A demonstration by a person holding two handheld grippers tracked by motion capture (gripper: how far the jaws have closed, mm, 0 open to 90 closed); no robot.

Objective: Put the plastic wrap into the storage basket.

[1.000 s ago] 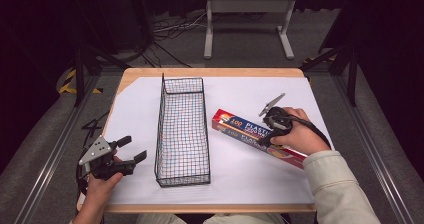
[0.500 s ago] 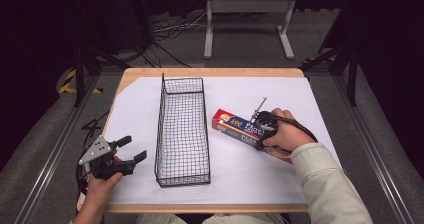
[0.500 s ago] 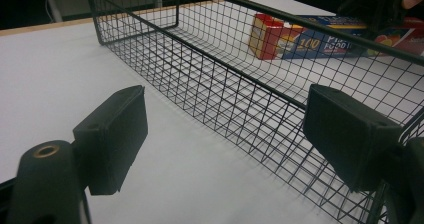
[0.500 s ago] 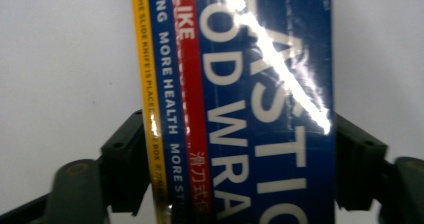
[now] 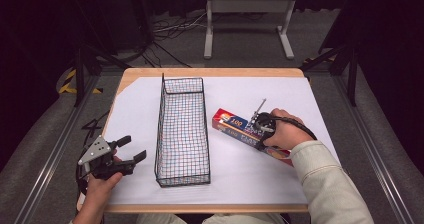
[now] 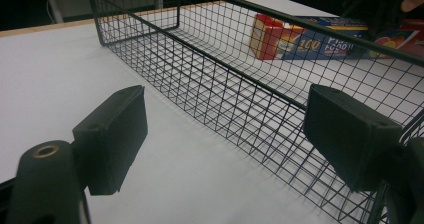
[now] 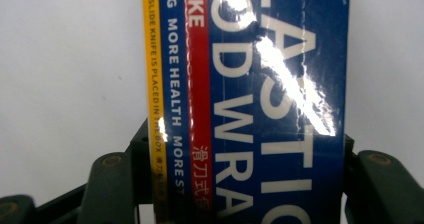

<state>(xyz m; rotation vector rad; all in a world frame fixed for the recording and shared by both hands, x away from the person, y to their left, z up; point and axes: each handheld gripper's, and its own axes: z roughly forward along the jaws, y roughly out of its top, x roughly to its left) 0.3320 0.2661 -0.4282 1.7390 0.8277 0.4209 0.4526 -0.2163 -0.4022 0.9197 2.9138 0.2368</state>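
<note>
The right claw (image 5: 258,128) has just been closing, its 2 jaws hugging the plastic wrap box (image 7: 250,104) between them. The left claw (image 6: 225,134) is sitting wide open, holding nothing, beside the wire basket (image 5: 182,129).

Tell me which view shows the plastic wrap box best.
The high view: the plastic wrap box lies whole on the white sheet, right of the wire basket, under the right gripper. The right gripper view shows a close stretch of its label between the fingers. The left gripper view shows its end through the basket mesh.

Long blue-red-yellow plastic wrap box (image 5: 235,125), flat and slantwise on white table cover, right of wire basket (image 5: 182,129)
</note>
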